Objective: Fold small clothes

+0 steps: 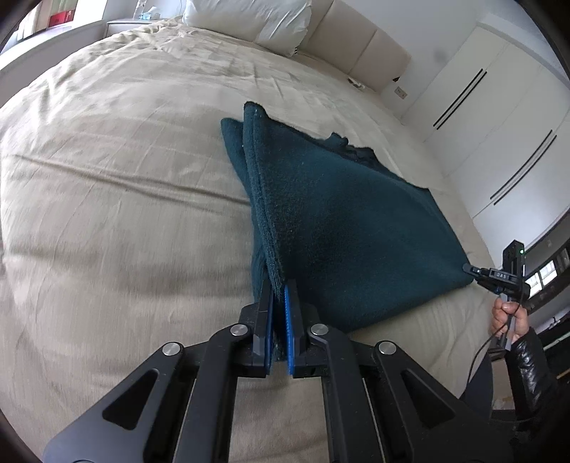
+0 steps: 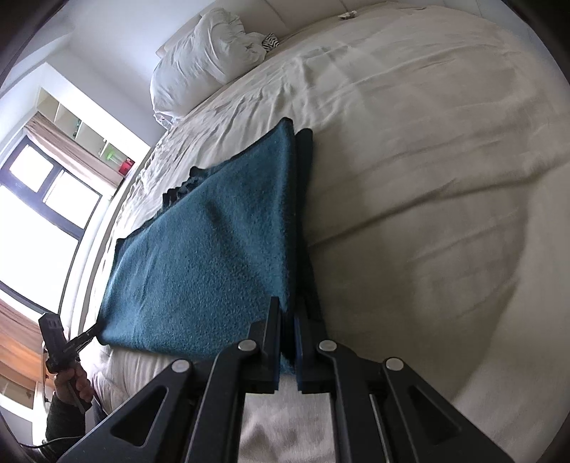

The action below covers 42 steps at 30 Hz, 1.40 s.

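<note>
A dark teal fleece garment (image 1: pixel 349 228) lies folded over on the cream bed cover (image 1: pixel 124 185). My left gripper (image 1: pixel 279 285) is shut on its near left corner, with several layers pinched between the blue pads. My right gripper (image 1: pixel 469 269) is shut on the near right corner. In the right wrist view the same garment (image 2: pixel 213 256) stretches away to the left; the right gripper (image 2: pixel 288 313) pinches its corner, and the left gripper (image 2: pixel 95 329) holds the opposite corner. The near edge is held taut between both grippers, just above the bed.
White pillows (image 1: pixel 249 17) and a padded headboard (image 1: pixel 359 46) are at the far end of the bed. White wardrobe doors (image 1: pixel 506 117) stand to the right. A window (image 2: pixel 39 199) and shelves (image 2: pixel 82 131) are past the bed's left side.
</note>
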Motion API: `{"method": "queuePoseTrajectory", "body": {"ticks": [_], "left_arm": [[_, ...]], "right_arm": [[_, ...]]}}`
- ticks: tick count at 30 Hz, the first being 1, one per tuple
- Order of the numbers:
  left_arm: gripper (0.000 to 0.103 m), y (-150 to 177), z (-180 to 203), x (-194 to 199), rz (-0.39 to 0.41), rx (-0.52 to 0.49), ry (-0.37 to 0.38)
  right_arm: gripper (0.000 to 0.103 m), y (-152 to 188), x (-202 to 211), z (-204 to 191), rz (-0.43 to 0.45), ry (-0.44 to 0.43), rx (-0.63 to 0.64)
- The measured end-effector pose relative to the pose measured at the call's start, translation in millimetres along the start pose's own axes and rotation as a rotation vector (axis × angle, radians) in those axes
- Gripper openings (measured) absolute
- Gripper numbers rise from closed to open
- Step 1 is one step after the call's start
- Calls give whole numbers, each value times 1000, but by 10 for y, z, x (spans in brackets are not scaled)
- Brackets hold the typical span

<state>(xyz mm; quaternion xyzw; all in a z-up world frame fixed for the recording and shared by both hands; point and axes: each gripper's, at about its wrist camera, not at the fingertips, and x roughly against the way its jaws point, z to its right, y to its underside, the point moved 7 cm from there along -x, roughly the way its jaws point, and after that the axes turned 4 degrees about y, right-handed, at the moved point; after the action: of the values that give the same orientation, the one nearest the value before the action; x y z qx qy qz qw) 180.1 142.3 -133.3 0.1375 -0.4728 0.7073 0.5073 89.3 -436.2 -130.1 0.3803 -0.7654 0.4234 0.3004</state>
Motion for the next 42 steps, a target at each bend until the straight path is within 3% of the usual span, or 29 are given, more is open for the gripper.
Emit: {"method": "queuePoseTrajectory", "body": {"ticks": [25,42], "left_arm": [[4,74,-34,-143,-36,25,-13],[8,71,-193,-246,-34,122,14]], "right_arm": [[6,267,69,84,-24,15,-33],[6,329,38,154,-25,-5,-61]]}}
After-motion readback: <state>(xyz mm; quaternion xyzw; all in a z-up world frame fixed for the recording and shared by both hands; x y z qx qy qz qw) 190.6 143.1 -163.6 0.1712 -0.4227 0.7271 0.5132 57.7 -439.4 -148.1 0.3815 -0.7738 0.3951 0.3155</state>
